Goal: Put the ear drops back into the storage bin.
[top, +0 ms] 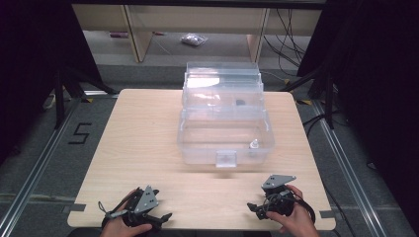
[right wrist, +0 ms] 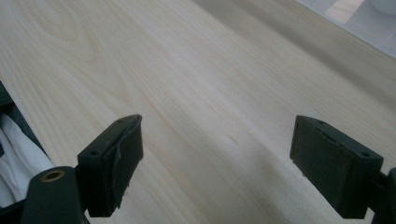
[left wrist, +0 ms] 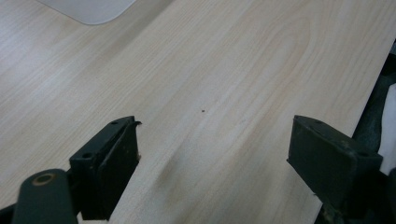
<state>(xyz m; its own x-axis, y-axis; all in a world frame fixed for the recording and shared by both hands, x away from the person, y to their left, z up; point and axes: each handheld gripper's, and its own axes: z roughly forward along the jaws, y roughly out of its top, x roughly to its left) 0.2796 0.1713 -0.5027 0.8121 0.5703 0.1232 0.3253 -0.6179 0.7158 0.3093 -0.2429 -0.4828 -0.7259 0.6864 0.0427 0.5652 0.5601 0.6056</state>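
A clear plastic box (top: 225, 121) with tiered trays stands open in the middle of the light wooden table (top: 143, 148). A small white bottle (top: 253, 144) sits inside its lower part at the front right, and a small dark object (top: 240, 102) lies in an upper tray. My left gripper (top: 160, 217) rests at the table's front left, held in a hand, its jaws wide apart over bare wood (left wrist: 215, 140). My right gripper (top: 253, 207) rests at the front right, also open with nothing between its fingers (right wrist: 217, 140). A corner of the box (left wrist: 88, 9) shows in the left gripper view.
Beyond the table are wooden shelf legs (top: 138, 34), a plastic bag (top: 193, 39) on the floor, and cables (top: 289, 39) at the back right. Black stands (top: 64, 84) flank the table. A floor marking "5" (top: 79, 133) lies to the left.
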